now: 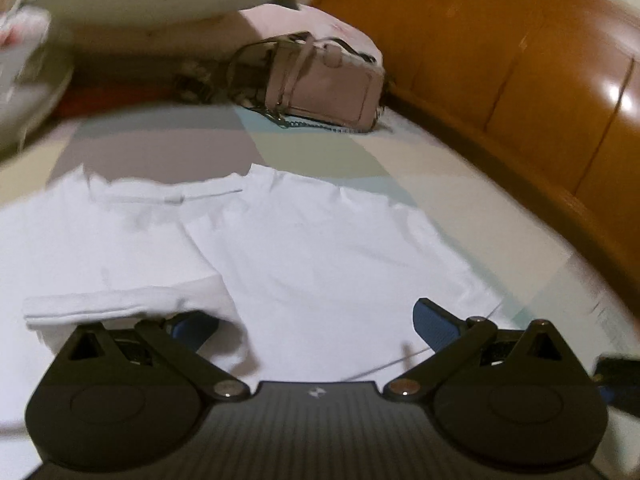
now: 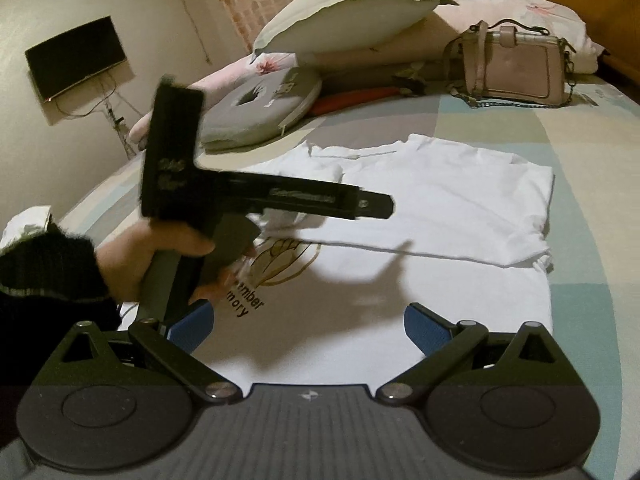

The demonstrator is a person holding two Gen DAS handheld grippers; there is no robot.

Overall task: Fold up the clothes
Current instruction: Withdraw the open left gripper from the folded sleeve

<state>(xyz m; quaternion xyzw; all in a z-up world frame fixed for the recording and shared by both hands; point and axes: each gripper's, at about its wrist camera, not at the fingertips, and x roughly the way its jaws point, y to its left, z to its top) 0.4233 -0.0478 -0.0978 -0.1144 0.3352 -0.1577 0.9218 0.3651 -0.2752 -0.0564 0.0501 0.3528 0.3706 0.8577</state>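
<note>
A white T-shirt (image 1: 320, 248) lies flat on the bed, its top part folded over itself; the right wrist view shows the fold (image 2: 440, 208) and a printed drawing with dark lettering (image 2: 280, 264). My left gripper (image 1: 314, 326) hovers low over the shirt, jaws wide open; a folded sleeve (image 1: 128, 300) partly covers its left pad. In the right wrist view a hand (image 2: 160, 248) in a dark sleeve holds that left gripper (image 2: 380, 206) side-on above the shirt. My right gripper (image 2: 308, 326) stands open over the shirt's near hem, holding nothing.
A pink handbag (image 2: 516, 68) with a chain, a white pillow (image 2: 352, 12) and a grey round cushion (image 2: 264, 108) sit at the bed's far end. A glossy wooden headboard (image 1: 520, 80) runs along the right. A dark screen (image 2: 76, 56) hangs on the wall.
</note>
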